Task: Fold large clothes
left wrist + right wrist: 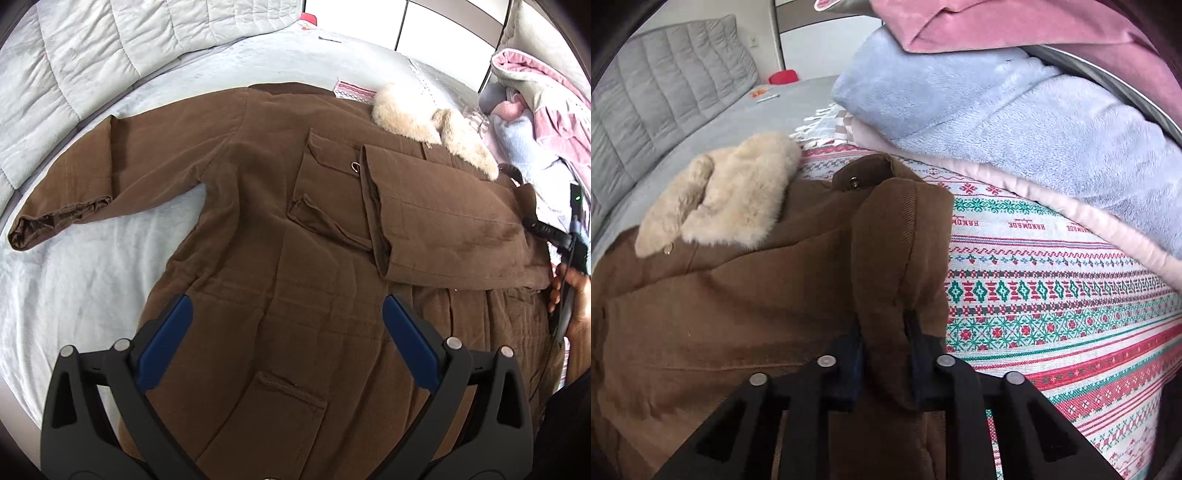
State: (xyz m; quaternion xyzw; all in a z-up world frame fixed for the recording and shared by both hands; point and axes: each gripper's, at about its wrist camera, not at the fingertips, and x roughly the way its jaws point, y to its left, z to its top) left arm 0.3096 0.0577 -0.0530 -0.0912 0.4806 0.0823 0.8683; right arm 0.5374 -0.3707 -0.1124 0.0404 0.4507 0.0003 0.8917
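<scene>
Item: brown coat (266, 229), fur-trimmed collar (432, 122), laid flat on the bed (74, 266). One sleeve (443, 221) lies folded across the chest; the other sleeve (62, 206) lies stretched out on the sheet.

Left gripper (288, 325): jaws spread wide, hovering above the lower body panel, holding nothing.

Right gripper (882, 332): jaws pressed onto a ridge of brown cloth at the shoulder edge, beside the patterned blanket (1052, 280).

Risk: the pinch looks shallow; thick padded fabric may slip free when pulled, or drag the folded sleeve askew.
</scene>
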